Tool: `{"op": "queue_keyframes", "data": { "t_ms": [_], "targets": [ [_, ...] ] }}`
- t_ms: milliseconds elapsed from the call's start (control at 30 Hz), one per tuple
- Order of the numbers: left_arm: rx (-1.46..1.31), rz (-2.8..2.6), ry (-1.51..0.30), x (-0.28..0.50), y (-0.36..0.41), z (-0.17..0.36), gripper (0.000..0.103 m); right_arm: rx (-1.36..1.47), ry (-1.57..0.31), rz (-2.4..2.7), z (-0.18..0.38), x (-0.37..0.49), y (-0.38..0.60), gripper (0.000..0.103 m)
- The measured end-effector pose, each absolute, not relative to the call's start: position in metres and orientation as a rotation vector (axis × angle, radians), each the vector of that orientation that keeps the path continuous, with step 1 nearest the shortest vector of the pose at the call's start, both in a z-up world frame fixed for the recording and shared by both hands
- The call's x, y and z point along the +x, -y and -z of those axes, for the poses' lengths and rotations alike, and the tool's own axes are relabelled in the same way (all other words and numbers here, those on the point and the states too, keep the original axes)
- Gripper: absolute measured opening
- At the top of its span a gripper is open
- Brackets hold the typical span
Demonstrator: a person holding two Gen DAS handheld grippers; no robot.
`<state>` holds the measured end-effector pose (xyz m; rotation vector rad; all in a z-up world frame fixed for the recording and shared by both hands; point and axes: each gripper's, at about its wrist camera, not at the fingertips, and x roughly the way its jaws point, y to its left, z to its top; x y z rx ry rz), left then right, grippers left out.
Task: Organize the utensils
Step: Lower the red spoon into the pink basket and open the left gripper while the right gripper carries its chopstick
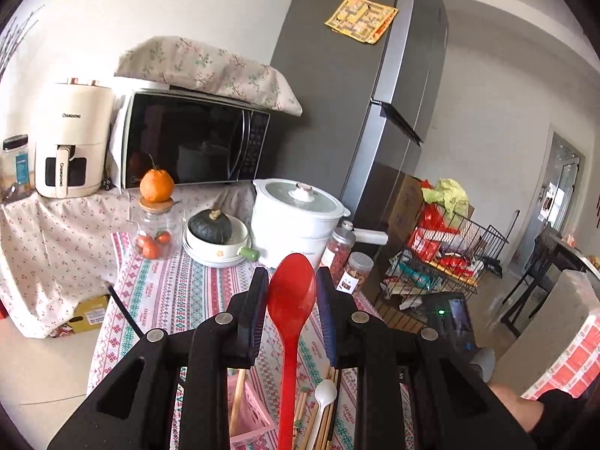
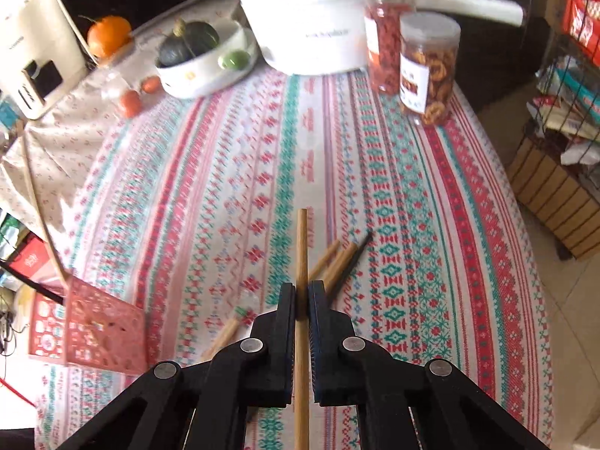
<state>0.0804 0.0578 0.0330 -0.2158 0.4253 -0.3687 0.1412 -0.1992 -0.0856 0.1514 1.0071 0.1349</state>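
Observation:
My left gripper (image 1: pixel 292 277) is shut on a red plastic spoon (image 1: pixel 290 300), bowl end forward, held above the patterned tablecloth. Below it lie a white spoon (image 1: pixel 323 393), wooden chopsticks (image 1: pixel 326 412) and a pink slotted basket (image 1: pixel 249 408) holding a chopstick. My right gripper (image 2: pixel 302 288) is shut on a single wooden chopstick (image 2: pixel 301 247) that points forward over the table. More loose chopsticks (image 2: pixel 339 262) lie just right of it, one dark. The pink basket (image 2: pixel 93 330) stands at the left with chopsticks sticking out.
At the back of the table stand a white pot (image 1: pixel 296 217), a bowl with a dark squash (image 1: pixel 213 232), snack jars (image 2: pixel 427 67) and a glass jar topped by an orange (image 1: pixel 156 187). A microwave (image 1: pixel 195 138), an air fryer and a fridge stand behind. A wire rack (image 1: pixel 442 255) is at the right.

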Motion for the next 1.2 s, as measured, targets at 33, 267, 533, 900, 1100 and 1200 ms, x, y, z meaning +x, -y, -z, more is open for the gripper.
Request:
{"op": "queue_keyframes", "data": {
  "t_ms": [33, 267, 533, 900, 1100, 1200],
  "targets": [
    [-0.217, 0.355, -0.407, 0.08, -0.061, -0.035, 0.027, 0.152, -0.974, -0.154, 0.075, 0.137, 0.196, 0.005],
    [-0.203, 0.261, -0.293, 0.08, -0.072, -0.029, 0.027, 0.104, -0.785, -0.234, 0.024, 0.113, 0.173, 0.005],
    [-0.157, 0.187, -0.269, 0.093, -0.07, 0.005, 0.027, 0.102, -0.634, -0.3, -0.019, 0.096, 0.159, 0.005],
    [-0.139, 0.17, -0.345, 0.112, -0.069, 0.036, 0.028, 0.133, -0.54, -0.351, -0.047, 0.087, 0.154, 0.005],
    [-0.151, 0.181, -0.398, 0.112, -0.068, 0.032, 0.041, 0.156, -0.485, -0.405, -0.06, 0.081, 0.144, 0.005],
    [-0.174, 0.189, -0.399, 0.105, -0.072, 0.021, 0.051, 0.177, -0.463, -0.43, -0.066, 0.079, 0.139, 0.005]
  ]
}}
